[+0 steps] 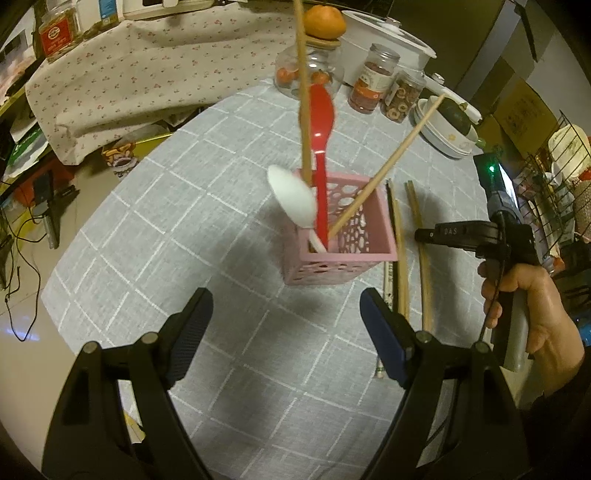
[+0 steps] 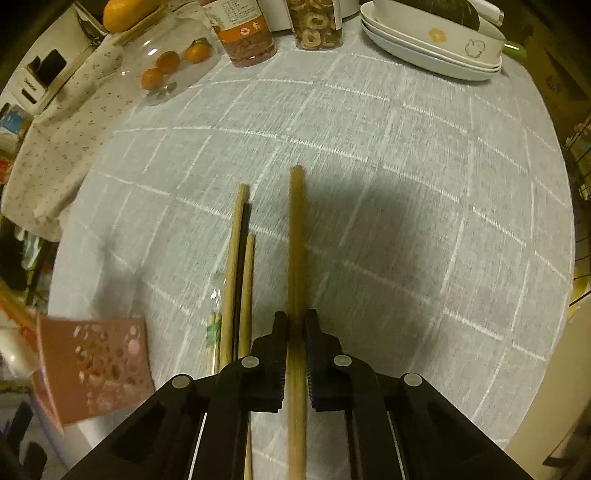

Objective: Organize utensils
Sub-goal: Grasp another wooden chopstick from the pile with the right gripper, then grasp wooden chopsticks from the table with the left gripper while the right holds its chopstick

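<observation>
**Right gripper pinched on a chopstick, left gripper spread over the holder**

Right gripper (image 2: 296, 321) – black serrated pads pressed onto one round wooden chopstick (image 2: 296, 236), which runs straight ahead along the surface (image 2: 406, 184). Whether it is lifted off the cloth, can't tell. Just left of it lie more loose chopsticks (image 2: 236, 258): smooth light wood, one dark, one pair with a green band, all roughly parallel.

Left gripper (image 1: 284, 306) is spread wide with nothing between its pads, above and near the pink holder (image 1: 340, 254) – a square plastic box with punched round holes, upright. Inside stand a glossy red spoon (image 1: 321, 155), a white spoon (image 1: 293, 195) and two wooden chopsticks (image 1: 384, 170), leaning different ways.

The surface is round, covered in grey woven cloth with a white grid. Wide open cloth lies right of the held chopstick. Far rim is crowded: a clear jar (image 2: 166, 62) of small oranges, two lidded snack jars (image 2: 243, 33), stacked white dishes (image 2: 436, 48). A flowered cloth (image 1: 110, 74) drapes over something beyond the left edge.
</observation>
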`<act>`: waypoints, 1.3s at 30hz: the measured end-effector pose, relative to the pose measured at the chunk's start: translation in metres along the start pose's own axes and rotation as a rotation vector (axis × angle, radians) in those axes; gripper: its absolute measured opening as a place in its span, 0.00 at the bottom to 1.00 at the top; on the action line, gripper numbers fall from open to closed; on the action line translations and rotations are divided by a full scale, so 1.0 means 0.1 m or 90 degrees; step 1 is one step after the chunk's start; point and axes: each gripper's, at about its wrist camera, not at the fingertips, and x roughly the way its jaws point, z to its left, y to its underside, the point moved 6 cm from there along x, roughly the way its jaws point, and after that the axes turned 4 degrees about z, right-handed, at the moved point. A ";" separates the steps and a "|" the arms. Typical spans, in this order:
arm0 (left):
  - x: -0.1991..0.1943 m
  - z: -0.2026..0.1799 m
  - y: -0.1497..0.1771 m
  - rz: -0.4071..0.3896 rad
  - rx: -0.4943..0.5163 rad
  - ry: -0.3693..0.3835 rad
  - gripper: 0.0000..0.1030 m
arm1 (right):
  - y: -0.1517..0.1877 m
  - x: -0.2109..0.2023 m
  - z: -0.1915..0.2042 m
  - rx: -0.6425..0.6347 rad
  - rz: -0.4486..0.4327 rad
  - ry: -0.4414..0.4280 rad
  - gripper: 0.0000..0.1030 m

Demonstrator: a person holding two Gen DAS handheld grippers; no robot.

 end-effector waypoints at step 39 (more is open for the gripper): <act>1.49 -1.75 -0.52 0.105 0.153 -0.106 0.15 | 0.48 -0.84 -0.88 0.003 -0.024 -0.138 0.09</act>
